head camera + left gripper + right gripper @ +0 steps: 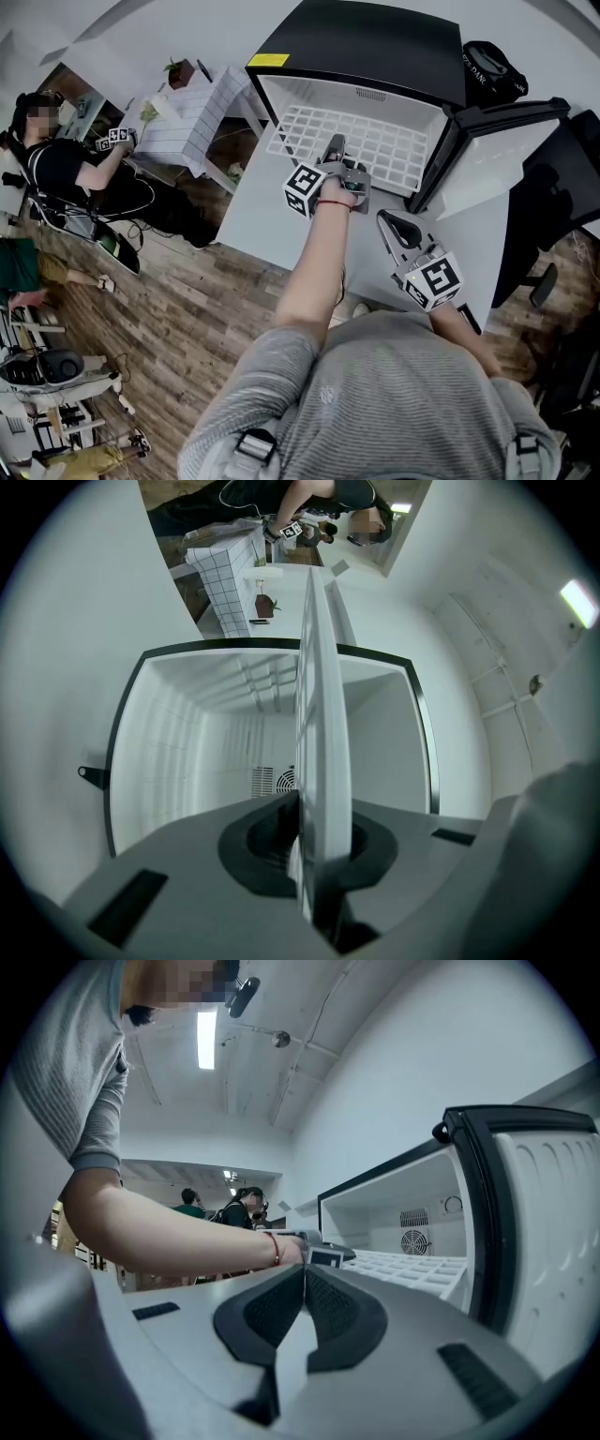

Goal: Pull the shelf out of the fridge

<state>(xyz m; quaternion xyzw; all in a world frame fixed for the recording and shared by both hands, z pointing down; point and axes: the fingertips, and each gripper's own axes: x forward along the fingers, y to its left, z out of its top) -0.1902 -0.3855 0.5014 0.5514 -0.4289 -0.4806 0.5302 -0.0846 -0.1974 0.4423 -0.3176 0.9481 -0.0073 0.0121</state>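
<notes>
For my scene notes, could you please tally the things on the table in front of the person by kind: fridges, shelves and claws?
fridge: 1
wire shelf: 1
claws: 2 (left claw shut on the wire shelf; right claw shut, holding nothing)
total: 4

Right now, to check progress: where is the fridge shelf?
Head view, centre: the shelf lies partly out of the open fridge, its front edge clamped in the left gripper.
</notes>
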